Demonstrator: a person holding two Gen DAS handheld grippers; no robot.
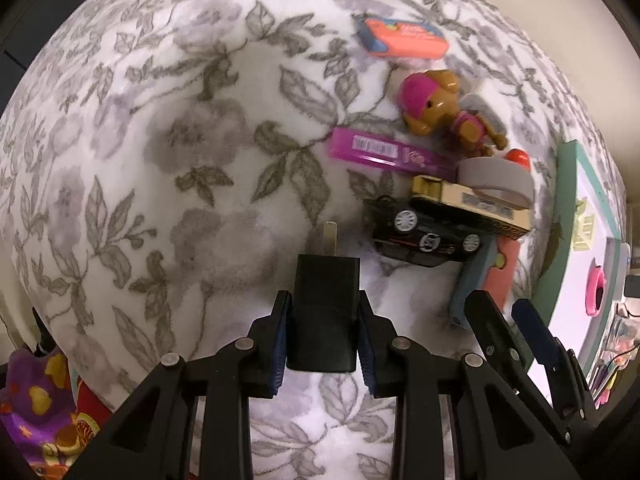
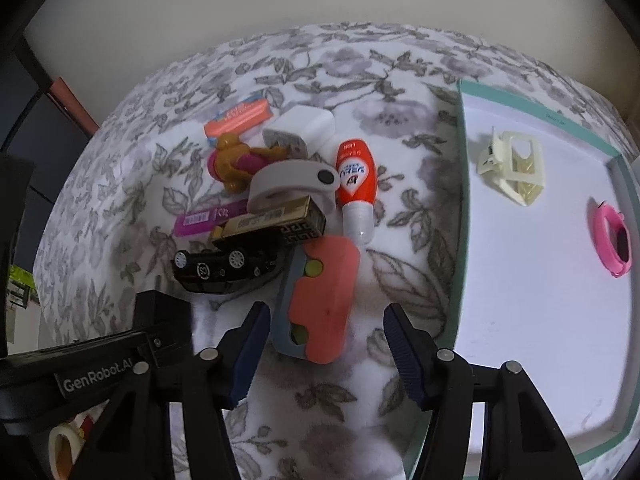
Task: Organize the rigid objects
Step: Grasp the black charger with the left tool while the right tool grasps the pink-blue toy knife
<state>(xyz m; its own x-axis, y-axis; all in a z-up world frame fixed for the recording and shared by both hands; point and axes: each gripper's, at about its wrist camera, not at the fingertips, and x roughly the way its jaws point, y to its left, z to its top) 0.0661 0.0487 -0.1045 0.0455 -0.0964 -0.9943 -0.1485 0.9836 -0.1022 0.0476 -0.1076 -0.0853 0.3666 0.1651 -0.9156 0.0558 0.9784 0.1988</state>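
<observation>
Grey-floral fleece blanket (image 1: 160, 160); left hand-held gripper (image 1: 324, 344) clamps black charger (image 1: 325, 312), right hand-held gripper (image 2: 324, 356) apart.

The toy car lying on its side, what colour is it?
Black, with silver wheels; the toy car shows best in the right wrist view.

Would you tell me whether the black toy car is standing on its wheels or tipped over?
Tipped over. The black toy car lies on its side on the floral blanket, its wheels facing sideways toward the camera rather than down.
</observation>
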